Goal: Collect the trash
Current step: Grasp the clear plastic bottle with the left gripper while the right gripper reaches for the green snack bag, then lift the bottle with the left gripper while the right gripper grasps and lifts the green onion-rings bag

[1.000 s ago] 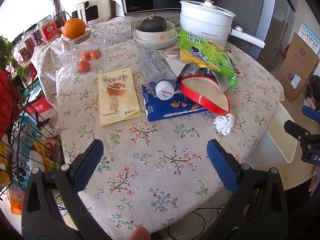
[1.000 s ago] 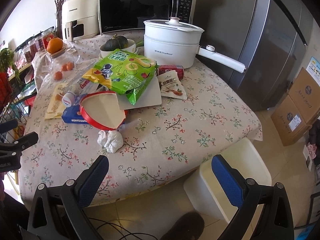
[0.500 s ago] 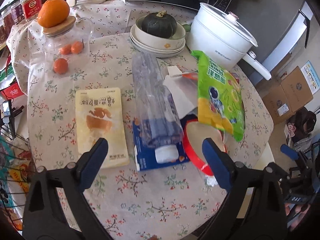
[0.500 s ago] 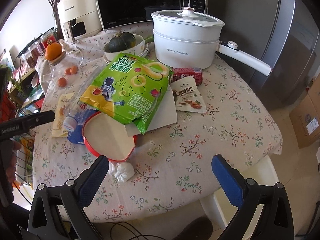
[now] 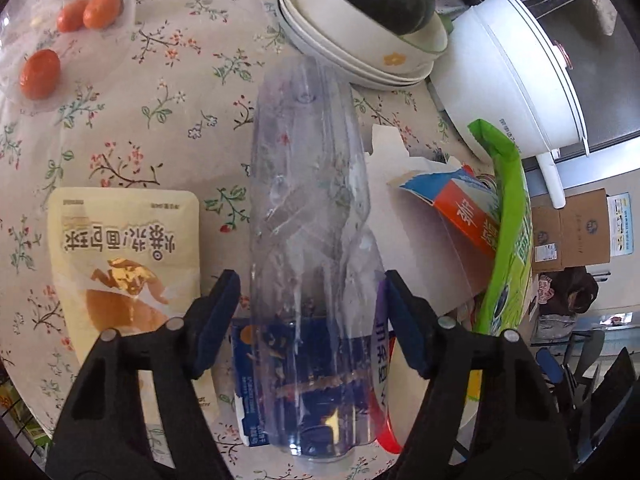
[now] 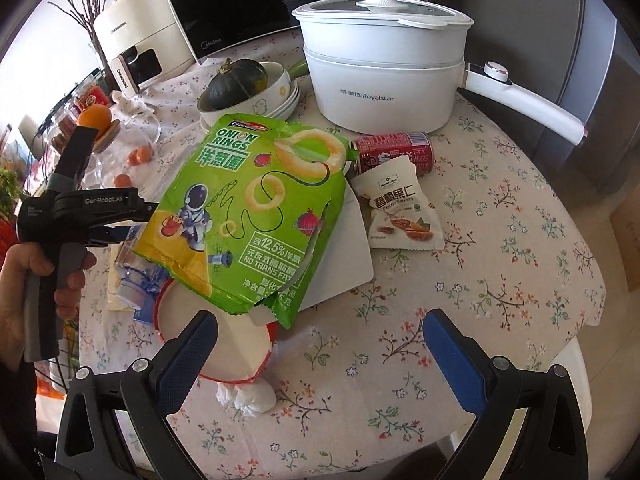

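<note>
A clear empty plastic bottle lies on the floral table over a blue snack box. My left gripper straddles the bottle's neck end, its jaws open with small gaps on both sides. A yellow snack pouch lies to the left. In the right wrist view a green onion-rings bag, a red paper bowl, a crumpled tissue, a red can and a nut packet lie ahead. My right gripper is open and empty above the table's near edge.
A white electric pot with a long handle, stacked bowls holding a dark squash, a microwave and an air fryer stand at the back. Small oranges lie at the left. A white bin sits below the table's right edge.
My left gripper has moved forward and down over the table until its jaws straddle the bottle. My right gripper has moved closer to the table above the red bowl and tissue.
</note>
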{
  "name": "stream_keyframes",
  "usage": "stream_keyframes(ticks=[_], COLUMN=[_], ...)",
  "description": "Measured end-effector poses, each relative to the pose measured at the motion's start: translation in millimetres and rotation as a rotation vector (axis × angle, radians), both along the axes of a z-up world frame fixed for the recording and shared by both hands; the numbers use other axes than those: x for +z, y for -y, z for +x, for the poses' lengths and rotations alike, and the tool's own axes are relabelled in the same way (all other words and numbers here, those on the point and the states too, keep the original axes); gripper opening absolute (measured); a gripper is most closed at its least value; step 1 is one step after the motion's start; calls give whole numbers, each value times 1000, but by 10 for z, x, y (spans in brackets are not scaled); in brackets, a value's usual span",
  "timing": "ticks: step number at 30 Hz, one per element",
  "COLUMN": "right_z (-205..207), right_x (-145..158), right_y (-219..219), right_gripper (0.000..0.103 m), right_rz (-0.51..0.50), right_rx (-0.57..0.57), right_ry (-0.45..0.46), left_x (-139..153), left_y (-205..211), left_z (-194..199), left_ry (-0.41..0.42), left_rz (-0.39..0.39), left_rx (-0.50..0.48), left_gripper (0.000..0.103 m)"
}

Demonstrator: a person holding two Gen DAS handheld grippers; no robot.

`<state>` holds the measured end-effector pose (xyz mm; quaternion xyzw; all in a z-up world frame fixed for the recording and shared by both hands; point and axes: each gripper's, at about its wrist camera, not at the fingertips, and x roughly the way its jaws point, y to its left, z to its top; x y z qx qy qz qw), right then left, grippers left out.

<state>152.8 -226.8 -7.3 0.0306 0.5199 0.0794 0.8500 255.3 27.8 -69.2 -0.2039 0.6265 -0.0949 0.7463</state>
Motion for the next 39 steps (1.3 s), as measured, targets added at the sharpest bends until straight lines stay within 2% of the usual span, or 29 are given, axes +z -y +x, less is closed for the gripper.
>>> stream_keyframes(ticks=[5,10,13,17,20,22,25,28,31,32,33,34,35,39], right_z=[67,121,161,245,330,388,473,523,548,542,539,530,515,423], right_x=[-2,-4,-2,-63,-176,-258,-374,-471,-562,-565,-560,-543,-520,-334], right_y=[19,37,6,-43,-45,-24,9,14,-7,-25,-47,-63,-68,-70], right_gripper=[103,103,103,103,102,101,99,92,73,58,36,25,9,4], right_rz=[-10,26,67,114,186,248,325,376,414,419,423,424,420,374], right_rx=[-10,-23,-25,-18,-18,-24,-57,-87,-80,-67,-47,-27,-17,-7], right_ry=[2,-1,-2,-15,-37,-62,-85,-109,-138,-139,-136,-130,-121,-54], left_x=[79,387,597,725,750,756,701,617,601,608,613,622,627,654], left_y=[34,45,70,-15,-73,-96,-137,-135,-140,-139,-135,-132,-125,-122], left_z=[-68,-317,-599,-1015,-1269,-1367,-1405,-1376,-1371,-1383,-1412,-1422,-1436,-1487], left_ry=[26,146,231,285,323,330,338,332,327,331,336,344,350,371], left_rz=[11,83,137,125,154,137,132,144,131,133,135,139,147,154], left_rx=[3,-28,-56,-41,-30,-11,-8,-4,-1,-1,-4,-8,-12,-20], left_gripper=[64,63,63,63,63,63,63,63,63,63,63,63,63,63])
